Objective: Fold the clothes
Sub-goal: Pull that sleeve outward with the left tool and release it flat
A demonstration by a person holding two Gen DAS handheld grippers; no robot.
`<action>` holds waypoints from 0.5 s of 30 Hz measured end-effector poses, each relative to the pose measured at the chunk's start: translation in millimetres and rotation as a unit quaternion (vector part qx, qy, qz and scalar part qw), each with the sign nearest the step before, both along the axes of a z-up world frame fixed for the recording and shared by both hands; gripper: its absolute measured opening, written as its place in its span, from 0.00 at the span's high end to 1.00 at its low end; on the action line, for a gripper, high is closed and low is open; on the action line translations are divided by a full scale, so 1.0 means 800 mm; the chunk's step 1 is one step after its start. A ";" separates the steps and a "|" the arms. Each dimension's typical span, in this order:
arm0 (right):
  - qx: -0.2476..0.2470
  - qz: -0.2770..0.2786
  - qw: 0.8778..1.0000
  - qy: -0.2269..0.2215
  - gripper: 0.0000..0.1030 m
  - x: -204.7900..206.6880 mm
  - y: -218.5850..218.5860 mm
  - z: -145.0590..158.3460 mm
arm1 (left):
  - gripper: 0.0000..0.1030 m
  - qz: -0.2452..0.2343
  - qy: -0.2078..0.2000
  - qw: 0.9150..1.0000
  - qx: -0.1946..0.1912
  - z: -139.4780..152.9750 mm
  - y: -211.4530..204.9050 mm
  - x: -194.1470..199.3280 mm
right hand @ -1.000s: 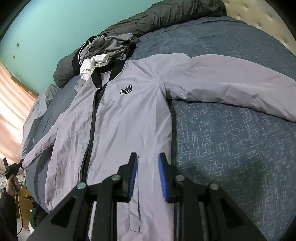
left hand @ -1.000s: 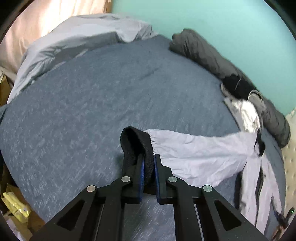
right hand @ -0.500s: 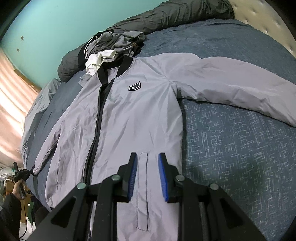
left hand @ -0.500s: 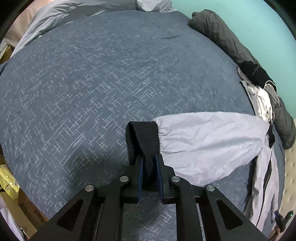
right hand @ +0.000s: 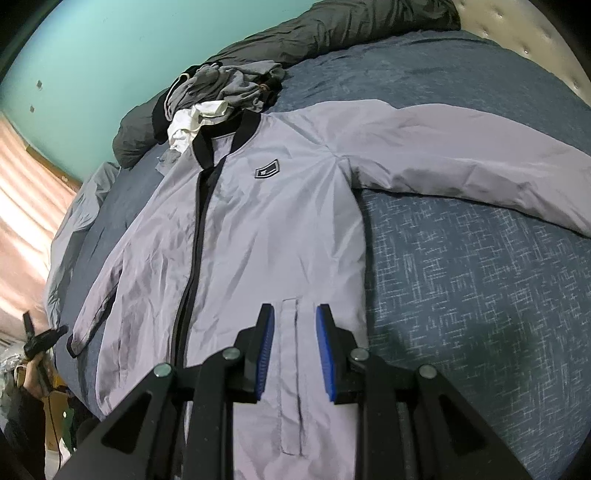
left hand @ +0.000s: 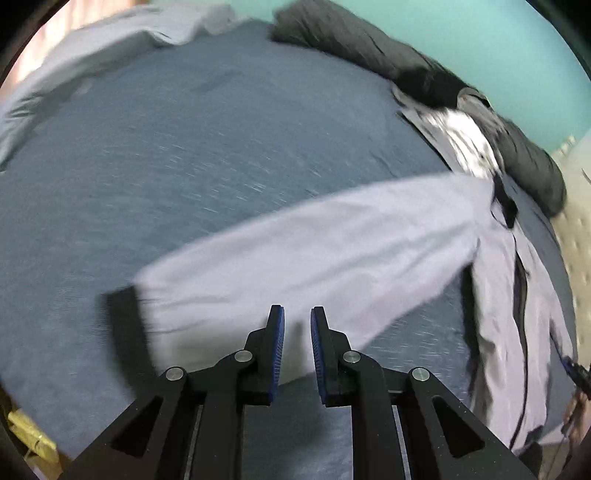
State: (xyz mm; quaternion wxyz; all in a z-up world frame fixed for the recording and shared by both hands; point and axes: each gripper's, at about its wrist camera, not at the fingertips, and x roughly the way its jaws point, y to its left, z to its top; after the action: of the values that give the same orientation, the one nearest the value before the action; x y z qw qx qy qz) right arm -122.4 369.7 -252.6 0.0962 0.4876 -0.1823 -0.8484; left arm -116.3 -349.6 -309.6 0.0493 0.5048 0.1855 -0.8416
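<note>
A light grey bomber jacket with black collar, zip and cuffs lies front-up and spread flat on the blue bedspread. Its one sleeve stretches across the bed in the left wrist view, ending in a black cuff at lower left. My left gripper is open just above that sleeve, holding nothing. My right gripper hovers open over the jacket's lower front, astride a pocket welt. The other sleeve reaches off to the right.
A heap of grey, black and white clothes lies by the collar, with a dark rolled duvet along the teal wall. A pale grey blanket sits at the bed's far end. A tufted headboard stands at right.
My left gripper has opened and let go of the black cuff; the sleeve now lies flat on the bed. The right gripper has edged a little lower over the jacket, still open.
</note>
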 end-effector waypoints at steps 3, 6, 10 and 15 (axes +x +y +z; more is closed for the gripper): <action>0.005 0.011 1.000 0.000 0.78 0.003 -0.006 0.002 | 0.85 -0.002 -0.023 1.000 0.017 -0.036 0.008 -0.026; 0.006 0.015 1.000 -0.005 0.78 0.004 -0.005 -0.002 | 0.85 0.006 -0.065 0.998 0.022 -0.074 0.003 -0.029; 0.002 0.009 1.000 -0.012 0.78 0.001 0.001 -0.012 | 0.84 0.015 -0.059 0.998 0.031 -0.071 -0.004 -0.022; -0.004 0.004 1.000 -0.026 0.72 0.003 0.005 -0.025 | 0.66 -0.005 -0.023 0.999 0.048 -0.033 0.016 -0.018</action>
State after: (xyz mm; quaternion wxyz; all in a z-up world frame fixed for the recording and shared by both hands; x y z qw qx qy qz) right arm -120.3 373.3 -272.3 0.0967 0.5099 -0.1865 -0.8342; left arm -130.6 -336.7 -336.3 0.0247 0.5272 0.2218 -0.8199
